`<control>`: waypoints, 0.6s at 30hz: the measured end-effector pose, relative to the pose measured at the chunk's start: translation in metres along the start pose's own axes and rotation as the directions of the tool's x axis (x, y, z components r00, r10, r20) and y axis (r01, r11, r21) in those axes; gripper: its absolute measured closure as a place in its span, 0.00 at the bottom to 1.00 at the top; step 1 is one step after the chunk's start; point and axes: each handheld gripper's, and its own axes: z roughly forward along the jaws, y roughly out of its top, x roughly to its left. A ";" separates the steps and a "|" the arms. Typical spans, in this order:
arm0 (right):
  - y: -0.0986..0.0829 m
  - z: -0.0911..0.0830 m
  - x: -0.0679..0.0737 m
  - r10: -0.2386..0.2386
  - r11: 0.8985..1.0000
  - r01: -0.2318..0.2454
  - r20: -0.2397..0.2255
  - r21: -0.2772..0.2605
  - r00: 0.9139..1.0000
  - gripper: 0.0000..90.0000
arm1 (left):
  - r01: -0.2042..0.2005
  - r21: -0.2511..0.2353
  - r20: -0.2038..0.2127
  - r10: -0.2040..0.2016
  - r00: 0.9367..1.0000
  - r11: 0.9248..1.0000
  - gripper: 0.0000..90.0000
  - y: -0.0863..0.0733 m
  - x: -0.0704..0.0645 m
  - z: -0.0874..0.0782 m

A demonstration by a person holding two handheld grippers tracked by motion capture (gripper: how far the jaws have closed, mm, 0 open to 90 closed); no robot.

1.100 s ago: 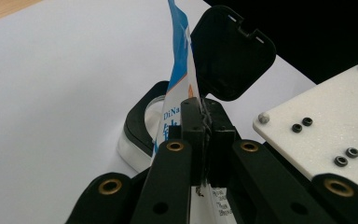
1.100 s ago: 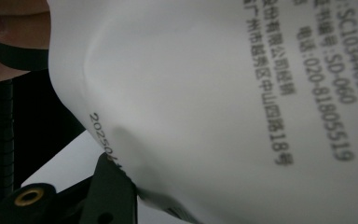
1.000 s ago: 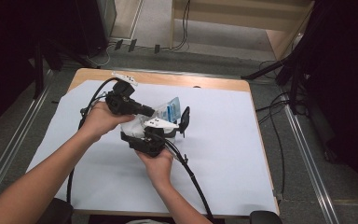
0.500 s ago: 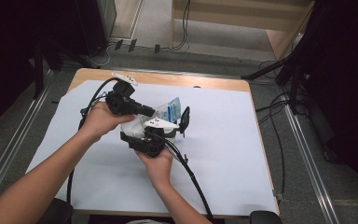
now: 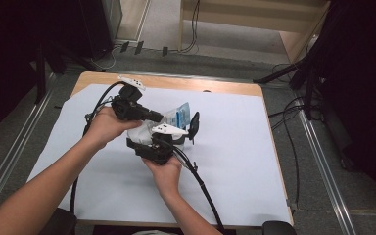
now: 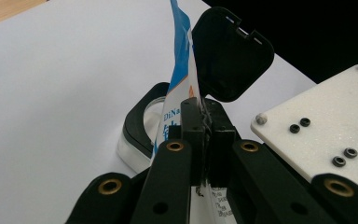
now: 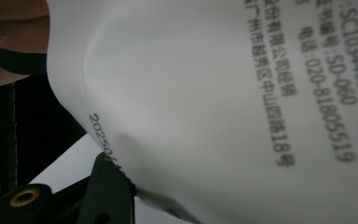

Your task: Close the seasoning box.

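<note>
White sheet (image 5: 235,147) over wooden table (image 5: 200,83) (cables (image 5: 289,122) on floor).

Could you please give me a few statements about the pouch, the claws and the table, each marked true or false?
1. The left claw is shut on the edge of the blue and white pouch. True.
2. The pouch lies flat on the table, apart from both claws. False: it is held up between the two claws, above the white sheet.
3. A container with a black hinged lid standing open sits just beyond the pouch. True.
4. The table is covered with a green cloth. False: a white sheet covers most of it, with bare wood showing at the far edge.
5. The pouch's white printed side fills much of the right claw's camera view. True.
</note>
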 end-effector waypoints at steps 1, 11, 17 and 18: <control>0.000 0.000 0.000 -0.001 1.000 0.001 0.000 0.001 1.000 0.62 | 0.000 0.001 0.000 0.000 1.000 1.000 0.99 0.000 0.000 0.000; 0.001 0.000 0.000 0.014 1.000 -0.014 -0.002 -0.010 1.000 0.62 | -0.012 0.007 -0.009 0.012 1.000 1.000 0.99 0.003 -0.002 0.000; 0.001 -0.001 -0.001 0.024 1.000 -0.024 -0.004 -0.013 1.000 0.62 | -0.006 0.009 -0.004 0.006 1.000 1.000 0.99 0.004 -0.003 0.001; 0.001 -0.001 -0.001 0.025 1.000 -0.025 -0.004 -0.013 1.000 0.62 | -0.006 0.009 -0.003 0.006 1.000 1.000 0.99 0.004 -0.003 0.001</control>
